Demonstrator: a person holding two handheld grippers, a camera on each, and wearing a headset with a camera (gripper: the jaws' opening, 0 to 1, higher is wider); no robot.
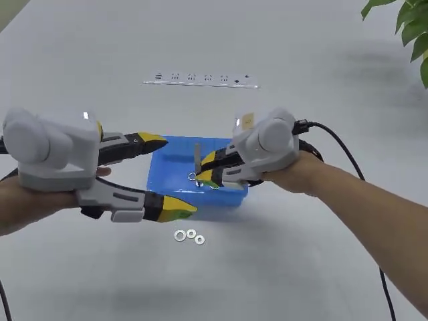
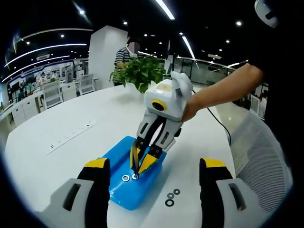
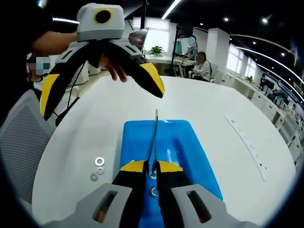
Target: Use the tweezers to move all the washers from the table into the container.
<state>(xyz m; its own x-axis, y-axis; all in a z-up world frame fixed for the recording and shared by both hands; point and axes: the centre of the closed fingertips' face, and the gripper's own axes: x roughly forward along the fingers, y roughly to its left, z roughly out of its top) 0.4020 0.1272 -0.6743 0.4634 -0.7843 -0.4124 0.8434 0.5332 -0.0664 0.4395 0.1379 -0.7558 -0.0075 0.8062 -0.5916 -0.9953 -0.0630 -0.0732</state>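
Observation:
A blue container (image 1: pixel 175 151) sits mid-table, and I see it also as the container (image 2: pixel 118 192) and the container (image 3: pixel 183 142). My right gripper (image 1: pixel 206 171) hangs over it, shut on thin metal tweezers (image 1: pixel 197 155). The tweezers (image 3: pixel 155 135) run out from between the right gripper's (image 3: pixel 151 167) jaws, and the tweezers (image 2: pixel 134 164) point down to a washer (image 2: pixel 135 176) inside the container; whether they grip it I cannot tell. Three washers (image 1: pixel 190 235) lie on the table in front of the container. My left gripper (image 1: pixel 166 175) is open, left of the container.
A white power strip (image 1: pixel 200 80) lies at the far side of the table. Plant leaves (image 1: pixel 408 27) reach in at the top right. The right gripper's black cable (image 1: pixel 348 157) trails along the forearm. Another washer (image 3: pixel 154 192) lies in the container.

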